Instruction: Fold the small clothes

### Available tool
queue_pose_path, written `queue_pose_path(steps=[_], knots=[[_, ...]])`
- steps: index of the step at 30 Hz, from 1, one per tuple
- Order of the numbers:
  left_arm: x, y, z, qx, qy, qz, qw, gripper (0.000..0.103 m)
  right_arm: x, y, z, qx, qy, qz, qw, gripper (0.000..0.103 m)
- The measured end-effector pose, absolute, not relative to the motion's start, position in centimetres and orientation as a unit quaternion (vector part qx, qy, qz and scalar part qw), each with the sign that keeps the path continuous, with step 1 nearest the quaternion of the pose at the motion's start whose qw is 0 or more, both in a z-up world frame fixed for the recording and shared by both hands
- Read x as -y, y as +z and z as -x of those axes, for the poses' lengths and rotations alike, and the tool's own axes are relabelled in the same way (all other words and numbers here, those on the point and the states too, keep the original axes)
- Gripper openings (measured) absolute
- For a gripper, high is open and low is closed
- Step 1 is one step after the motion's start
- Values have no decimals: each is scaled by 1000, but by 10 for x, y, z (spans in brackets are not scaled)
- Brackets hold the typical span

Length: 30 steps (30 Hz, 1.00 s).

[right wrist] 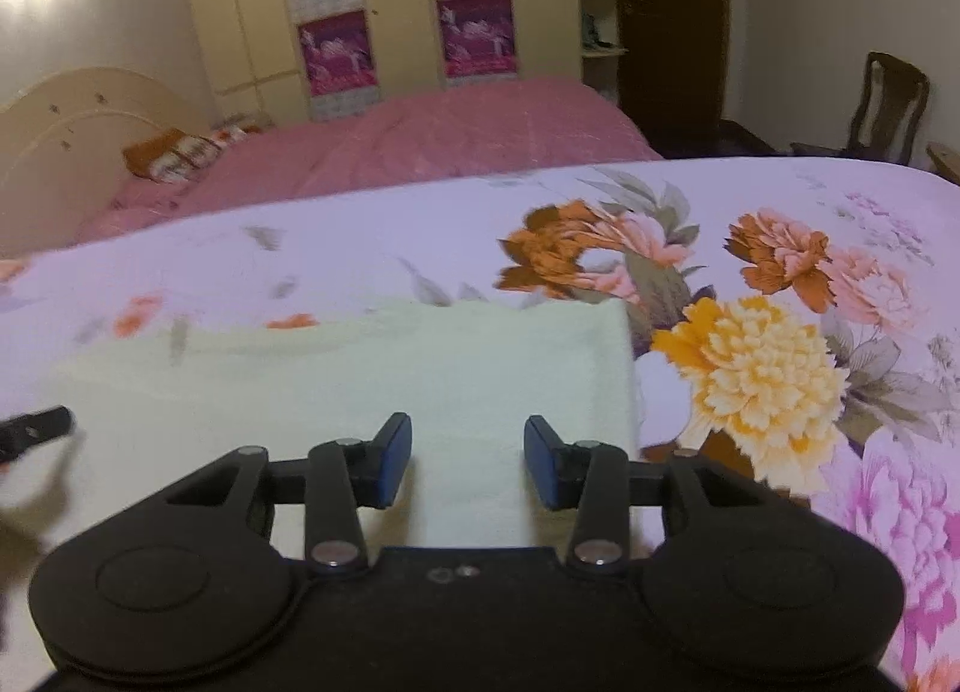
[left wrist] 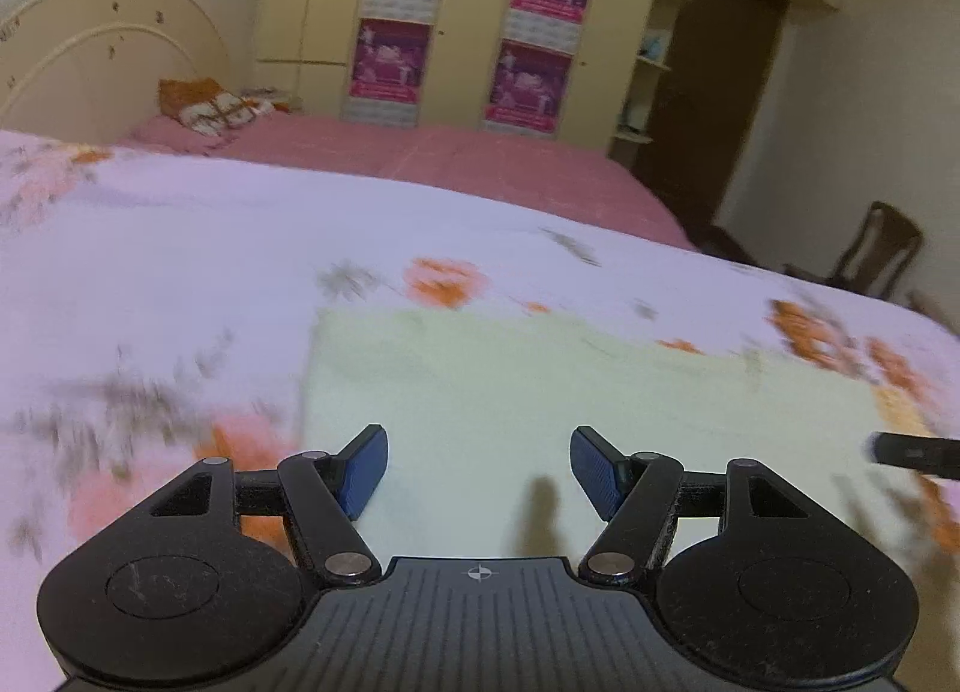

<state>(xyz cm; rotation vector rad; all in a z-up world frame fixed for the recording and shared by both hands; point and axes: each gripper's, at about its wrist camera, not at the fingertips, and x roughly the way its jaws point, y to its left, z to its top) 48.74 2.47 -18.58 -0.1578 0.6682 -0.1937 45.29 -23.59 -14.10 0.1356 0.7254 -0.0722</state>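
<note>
A pale green cloth (left wrist: pixel 540 386) lies flat on the flowered sheet; the right wrist view shows its right end (right wrist: pixel 420 368). My left gripper (left wrist: pixel 478 470) hovers over the cloth's left part with its blue pads wide apart and nothing between them. My right gripper (right wrist: pixel 468 461) stands over the cloth's right part, near its right edge, pads apart and not pressing on the fabric. The tip of the right gripper (left wrist: pixel 912 455) pokes in at the right edge of the left wrist view, and a black tip of the left gripper (right wrist: pixel 36 428) shows at the left edge of the right wrist view.
The flowered sheet (right wrist: pixel 780 344) covers the near surface. Behind it lies a pink bed (right wrist: pixel 420 152) with a patterned pillow (left wrist: pixel 210 107) and a cream headboard (left wrist: pixel 90 56). A wardrobe with magenta posters (left wrist: pixel 468 20) lines the back wall. A wooden chair (right wrist: pixel 882 104) stands at the right.
</note>
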Motion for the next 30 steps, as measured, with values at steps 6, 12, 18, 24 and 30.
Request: queue_pose_path(steps=[6, 12, 18, 24, 30], knots=[[7, -192, -427, -347, -141, 45, 926, 67, 198, -148, -409, -377, 16, -50, 925, 41], [-2, -201, -391, -349, -138, -13, 927, 67, 181, -168, -374, -407, 27, -1, 913, 41], [-28, -196, -369, -364, -103, -8, 926, 67, 212, -161, -347, -416, -32, -8, 909, 41], [-14, -176, -333, -356, -125, 8, 926, 67, 180, -147, -308, -410, 30, 1, 912, 40], [5, -193, -299, -389, -129, -11, 912, 67, 152, -156, -281, -430, 101, 11, 897, 40]])
